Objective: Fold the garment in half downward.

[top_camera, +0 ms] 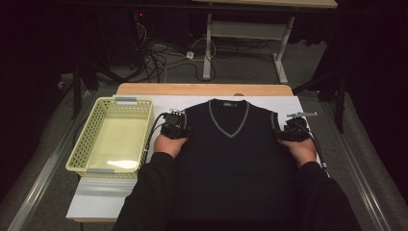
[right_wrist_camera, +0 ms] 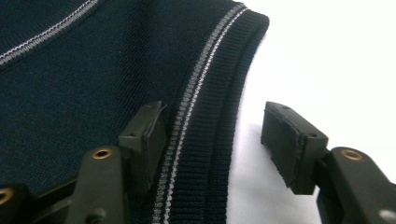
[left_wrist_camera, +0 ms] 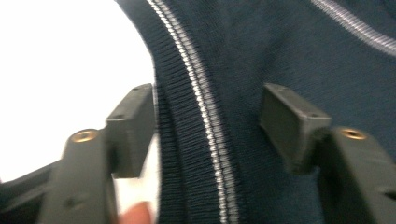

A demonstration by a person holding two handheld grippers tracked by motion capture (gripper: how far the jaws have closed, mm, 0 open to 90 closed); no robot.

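While both grippers straddle the sweater vest's armhole ribbing unclenched, uneven closing could skew the lift.

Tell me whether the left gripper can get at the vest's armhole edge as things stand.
Probably yes. The left gripper already straddles the ribbed armhole edge of the vest, one jaw over the white table cover, the other over the knit. The jaws look open, with nothing between them and the fabric.
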